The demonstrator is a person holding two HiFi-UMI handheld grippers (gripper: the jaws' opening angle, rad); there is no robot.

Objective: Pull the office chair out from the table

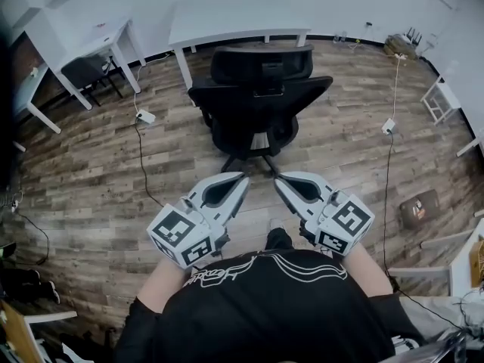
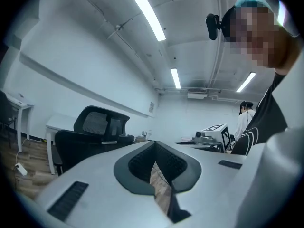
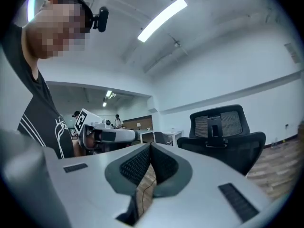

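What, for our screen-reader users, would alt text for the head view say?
A black mesh-backed office chair stands on a wood-plank floor just in front of a white rectangular table, seen from steeply above. Nearer the camera, a person in a black shirt holds the left gripper and right gripper, both shut and empty, tips towards the chair.

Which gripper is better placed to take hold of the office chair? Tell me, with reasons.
Neither clearly, left or right. The left gripper and right gripper are both shut, empty and held near the body, flanking the office chair evenly, both short of it. Either must open first.
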